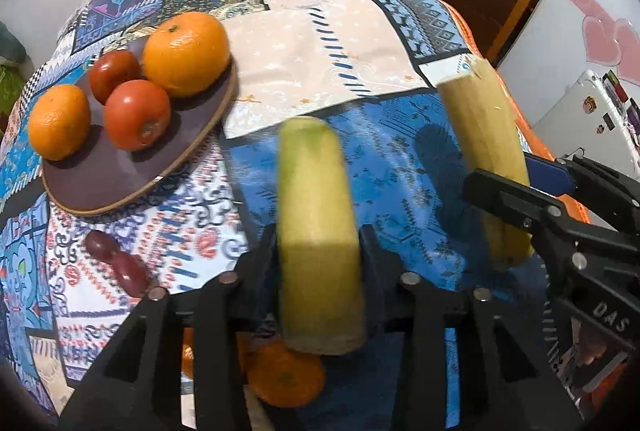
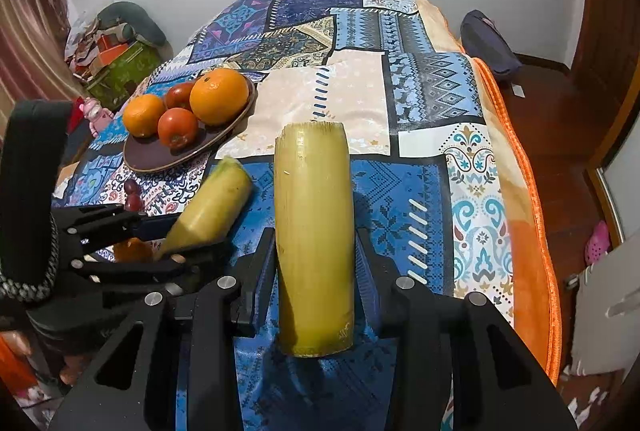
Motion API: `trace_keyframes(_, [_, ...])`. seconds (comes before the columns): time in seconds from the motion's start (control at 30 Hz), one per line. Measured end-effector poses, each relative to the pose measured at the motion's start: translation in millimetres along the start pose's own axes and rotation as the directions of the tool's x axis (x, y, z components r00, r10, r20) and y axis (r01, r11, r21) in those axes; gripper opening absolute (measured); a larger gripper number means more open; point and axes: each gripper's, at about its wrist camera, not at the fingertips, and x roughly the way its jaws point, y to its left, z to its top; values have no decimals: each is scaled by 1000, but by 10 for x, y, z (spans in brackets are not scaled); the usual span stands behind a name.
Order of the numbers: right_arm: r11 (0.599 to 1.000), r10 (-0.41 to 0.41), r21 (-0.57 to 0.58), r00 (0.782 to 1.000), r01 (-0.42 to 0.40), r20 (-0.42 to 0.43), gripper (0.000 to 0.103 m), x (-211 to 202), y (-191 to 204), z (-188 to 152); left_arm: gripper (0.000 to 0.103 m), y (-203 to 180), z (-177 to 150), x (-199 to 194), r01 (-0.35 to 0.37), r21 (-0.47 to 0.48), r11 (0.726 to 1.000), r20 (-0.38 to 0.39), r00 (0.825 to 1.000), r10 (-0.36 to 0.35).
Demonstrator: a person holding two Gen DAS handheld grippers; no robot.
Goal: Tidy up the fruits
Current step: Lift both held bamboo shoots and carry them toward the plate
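A: The left tongs [image 1: 320, 267] are clamped on a yellow-green cob [image 1: 320, 231], squeezed between both pads, and the right tongs [image 2: 316, 271] are clamped on a second, longer cob [image 2: 314, 231] the same way. Both cobs are up off the quilt [image 2: 400, 99].

B: Where do the fruits sit?

A: In the right wrist view the brown plate [image 2: 144, 161] lies at ten o'clock from the long cob, holding two oranges [image 2: 219, 96] and two tomatoes [image 2: 178, 128]. A pair of dark red grapes [image 1: 120, 259] lies on the quilt just beside the plate's near rim, and one more orange [image 1: 286, 377] sits low under the left tongs.

B: What could go wrong?

A: I reckon the left cob is the shaky one: it looks blurred, so the hold may not be settled, and a smooth husk can slide through the pads if tilted. The plate rests on soft bedding and seems tipped, so a heavy cob set on its rim could roll the round fruit off. The two tongs are near each other, so a careless swing could knock the cobs together. The loose orange could be bumped on the way down.

B: Any writing?

A: Only "DAS" in white letters on the right tongs' body, at four o'clock in the left wrist view. Nothing else is readable.
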Motion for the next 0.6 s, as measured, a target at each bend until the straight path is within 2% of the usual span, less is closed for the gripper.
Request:
trace_keyframes(0.07, [1000, 4, 1, 1000, -4, -1, 35, 15, 1, -1, 39, 94, -16, -3, -15, -27, 1000, 5, 1000, 16])
trace_keyframes(0.13, [1000, 7, -1, 1000, -7, -6, 35, 40, 14, -2, 39, 134, -43, 1, -2, -46, 999, 7, 1000, 2])
trace_keyframes(0.3, [1000, 9, -3, 1000, -9, -15, 35, 80, 28, 3, 39, 13, -87, 60, -71, -5, 997, 26, 997, 72])
trace_keyframes(0.6, [1000, 8, -5, 1000, -8, -24, 35, 89, 49, 22, 38, 80, 24, 40, -10, -52, 999, -15, 1000, 9])
